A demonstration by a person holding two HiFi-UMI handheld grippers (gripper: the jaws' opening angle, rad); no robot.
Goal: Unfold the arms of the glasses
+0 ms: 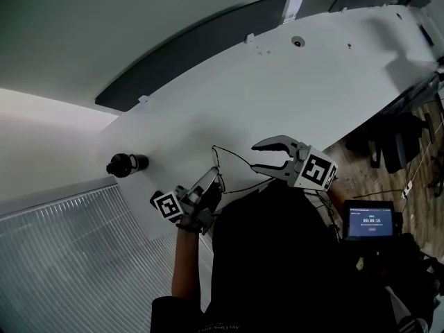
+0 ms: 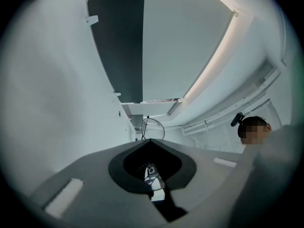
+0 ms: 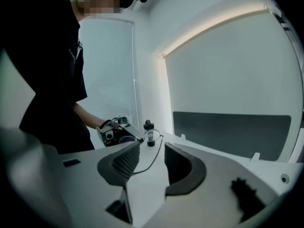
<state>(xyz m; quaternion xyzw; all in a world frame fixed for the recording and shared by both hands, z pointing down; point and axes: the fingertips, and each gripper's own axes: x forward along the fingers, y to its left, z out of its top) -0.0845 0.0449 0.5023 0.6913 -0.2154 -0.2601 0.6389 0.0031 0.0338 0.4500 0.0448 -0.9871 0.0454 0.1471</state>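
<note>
Head view, glasses (image 1: 232,155) clamped between the closed jaws of the left gripper (image 1: 208,182), right gripper (image 1: 254,157) held with jaws parted, one thin glasses arm seen between them, not pressed.

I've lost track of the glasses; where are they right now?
Head view, centre: the glasses are held over the table's near edge by the left hand-held gripper, one arm reaching toward the open right hand-held gripper.

Your right gripper (image 3: 151,148) has its jaws apart, with the thin arm of the glasses (image 3: 154,158) running between them untouched. Ahead, your left gripper (image 3: 130,137) holds the frame near a dark bottle (image 3: 148,126) on the white worktop (image 3: 145,189).
</note>
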